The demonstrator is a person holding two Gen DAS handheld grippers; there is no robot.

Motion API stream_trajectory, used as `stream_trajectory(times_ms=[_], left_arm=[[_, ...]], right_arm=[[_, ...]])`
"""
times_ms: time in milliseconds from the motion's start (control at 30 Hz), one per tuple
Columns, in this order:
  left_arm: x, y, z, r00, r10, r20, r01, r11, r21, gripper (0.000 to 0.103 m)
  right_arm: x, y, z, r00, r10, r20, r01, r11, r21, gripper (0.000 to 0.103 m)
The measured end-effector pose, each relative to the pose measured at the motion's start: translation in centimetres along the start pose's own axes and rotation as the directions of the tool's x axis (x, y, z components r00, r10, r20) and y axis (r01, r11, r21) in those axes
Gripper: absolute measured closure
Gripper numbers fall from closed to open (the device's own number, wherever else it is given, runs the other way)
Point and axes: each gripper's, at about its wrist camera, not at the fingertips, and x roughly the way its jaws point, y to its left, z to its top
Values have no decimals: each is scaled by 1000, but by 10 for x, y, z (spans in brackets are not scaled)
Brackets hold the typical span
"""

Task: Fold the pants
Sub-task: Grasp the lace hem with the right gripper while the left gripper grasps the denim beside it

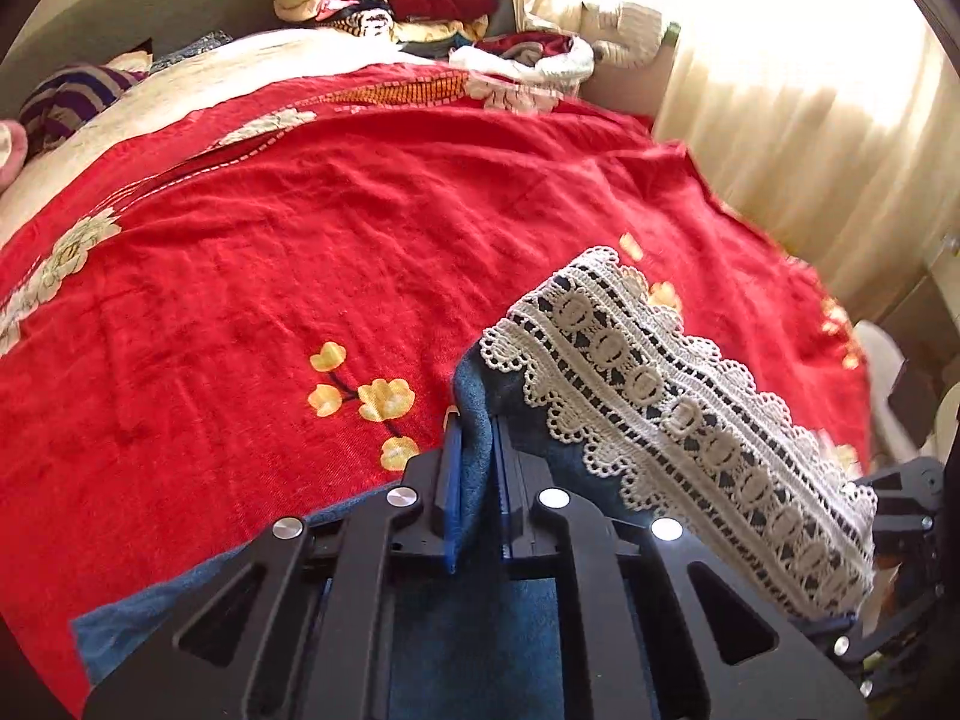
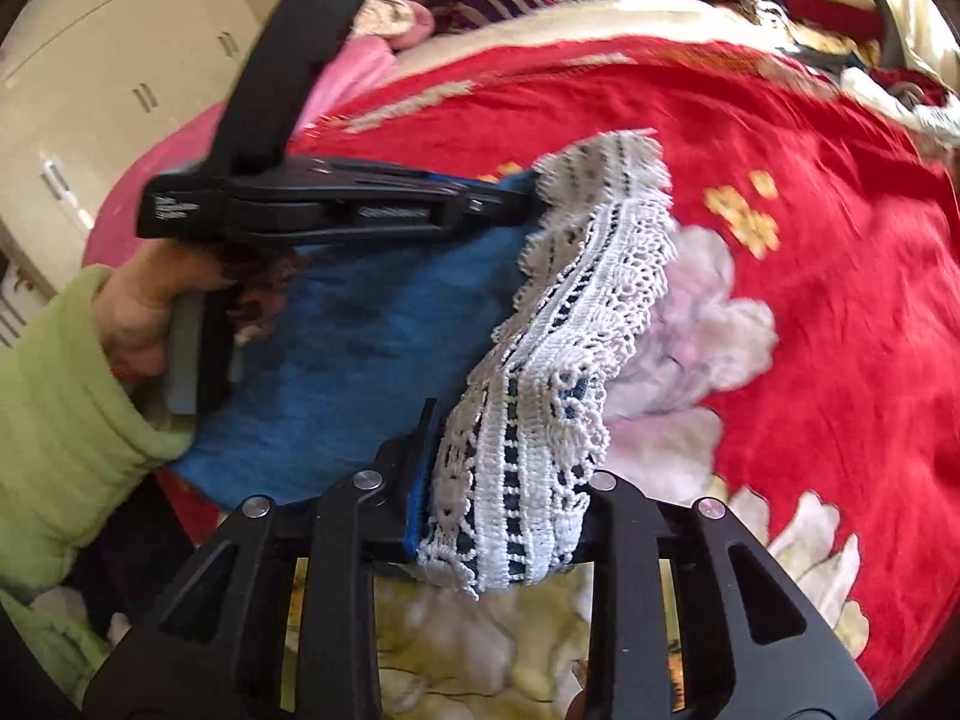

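We carry two matching tools. Our left gripper (image 1: 477,474) is matte black plastic, its linkage bars angular with triangular cut-outs, joined by round silver pivot screws, and its fingers (image 1: 451,480) are faced with blue pads. Our right gripper (image 2: 486,480) shows the same black bars, silver screws and a blue-lined finger. From the side, the left one bears small white lettering and a grey handle. Our left hand (image 2: 141,318) comes out of a light green ribbed sleeve (image 2: 66,414).

Both wrist views look steeply down, close, sharing lace hem (image 1: 690,414) and red bedspread (image 1: 300,252)
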Motion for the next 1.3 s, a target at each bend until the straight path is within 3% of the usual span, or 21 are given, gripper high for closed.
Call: stream_trajectory(times_ms=[333,533,667,733,867,1000,1133,1300], left_arm=[[-61,32,-22,993,-15,121,29,992,-119,95],[-70,59,-51,993,13,118,13,977,-211,95],[-72,78,-69,994,15,111,18,957,-291,91],[-85,93,-77,989,14,146,40,932,-360,87],[-132,124,-95,965,100,241,27,882,-470,85],[-175,152,-129,939,150,310,63,811,-582,77],[-185,160,-153,938,156,309,75,780,-622,67],[-177,167,-176,939,108,326,146,733,-664,64]], right_arm=[[-13,56,16,996,78,42,-71,987,-145,82],[12,88,16,993,118,-17,-119,973,-199,82],[31,112,13,994,103,-46,-111,956,-272,82],[33,128,13,994,96,-43,-105,939,-327,82],[43,165,6,997,54,-52,-72,884,-461,78],[60,188,-1,995,45,-95,-88,846,-526,73],[66,199,-9,989,73,-128,-131,830,-543,64],[48,208,-13,979,159,-126,-203,803,-561,54]])
